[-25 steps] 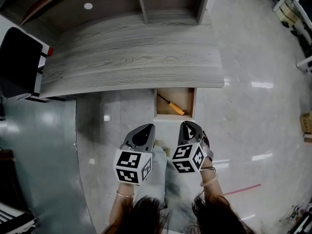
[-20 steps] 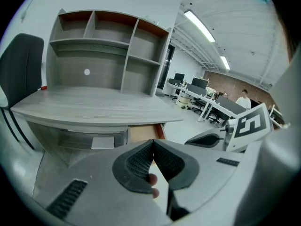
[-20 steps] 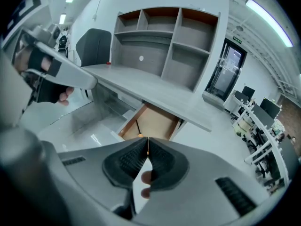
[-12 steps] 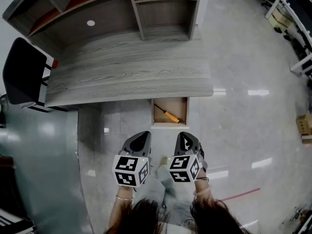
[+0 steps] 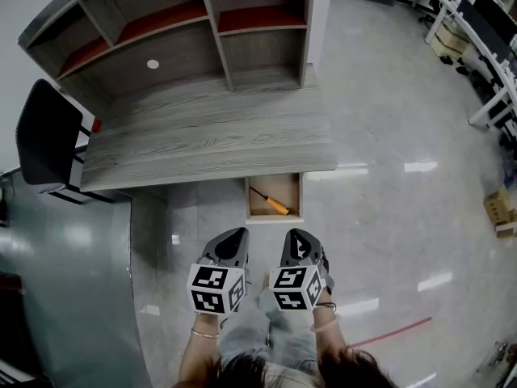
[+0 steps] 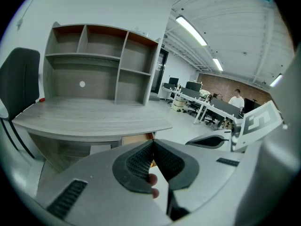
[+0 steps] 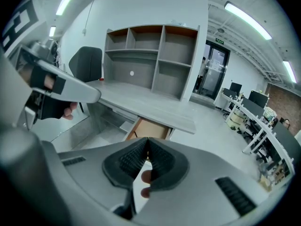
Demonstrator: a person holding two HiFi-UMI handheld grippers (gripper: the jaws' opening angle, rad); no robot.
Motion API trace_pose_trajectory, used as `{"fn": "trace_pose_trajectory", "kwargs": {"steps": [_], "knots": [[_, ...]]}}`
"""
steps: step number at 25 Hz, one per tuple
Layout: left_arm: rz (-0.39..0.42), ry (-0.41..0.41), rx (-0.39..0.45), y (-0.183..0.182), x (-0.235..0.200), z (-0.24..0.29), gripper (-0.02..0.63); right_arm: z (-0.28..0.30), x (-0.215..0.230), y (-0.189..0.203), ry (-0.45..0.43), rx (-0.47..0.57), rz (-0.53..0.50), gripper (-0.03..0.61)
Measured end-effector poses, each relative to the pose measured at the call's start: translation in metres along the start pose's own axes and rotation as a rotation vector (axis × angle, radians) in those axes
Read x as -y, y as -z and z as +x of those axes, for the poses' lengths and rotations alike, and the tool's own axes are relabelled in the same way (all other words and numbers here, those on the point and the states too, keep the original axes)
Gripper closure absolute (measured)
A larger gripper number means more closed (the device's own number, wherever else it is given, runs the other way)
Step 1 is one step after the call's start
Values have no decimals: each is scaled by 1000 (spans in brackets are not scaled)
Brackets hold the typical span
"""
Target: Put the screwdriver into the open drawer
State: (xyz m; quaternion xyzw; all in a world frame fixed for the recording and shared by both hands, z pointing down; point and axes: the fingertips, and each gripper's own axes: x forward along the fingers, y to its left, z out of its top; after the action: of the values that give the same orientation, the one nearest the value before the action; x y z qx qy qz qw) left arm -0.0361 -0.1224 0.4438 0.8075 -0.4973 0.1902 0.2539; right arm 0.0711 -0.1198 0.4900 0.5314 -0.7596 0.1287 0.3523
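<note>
Jaws, left gripper (image 6: 152, 144): pressing together, ribbed pads meeting at the tips, nothing sitting between them.

Jaws, right gripper (image 7: 147, 140): likewise pressing together at the tips, gripping nothing.

Grippers, head view: both are hanging side by side at lower centre of the frame, tips pointing up the picture toward the drawer (image 5: 274, 217). They are touching neither the drawer nor each other. The person's hands are holding them from below.

Screwdriver (image 5: 271, 201): lying diagonally on the drawer's bottom. Its orange handle is pointing toward the lower right and its dark shaft toward the upper left. It is resting well apart from both grippers.

Drawer: standing pulled out from under the desk's front edge at the centre of the head view, its light wooden inside showing. In the right gripper view it is appearing just above the closed pads.

Desk (image 5: 210, 132): grey wood-grain top, filling the upper centre of the head view.

Shelf unit (image 5: 202, 31): standing on the desk's back edge, its open compartments facing the person.

Chair (image 5: 48, 132): black, sitting at the left edge of the frame beside the desk's left end.

Floor (image 5: 404, 184): pale and glossy, reflecting ceiling lights at the right.
</note>
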Motion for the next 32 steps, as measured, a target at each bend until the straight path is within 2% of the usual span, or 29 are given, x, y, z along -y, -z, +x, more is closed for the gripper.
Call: {"fn": "trace_pose_trajectory", "kwargs": {"steps": [20, 32], "knots": [[85, 49, 80, -36, 22, -54, 597, -67, 4, -38, 75, 89, 39, 551], [125, 69, 116, -37, 38, -93, 597, -110, -10, -51, 80, 140, 35, 551]]}}
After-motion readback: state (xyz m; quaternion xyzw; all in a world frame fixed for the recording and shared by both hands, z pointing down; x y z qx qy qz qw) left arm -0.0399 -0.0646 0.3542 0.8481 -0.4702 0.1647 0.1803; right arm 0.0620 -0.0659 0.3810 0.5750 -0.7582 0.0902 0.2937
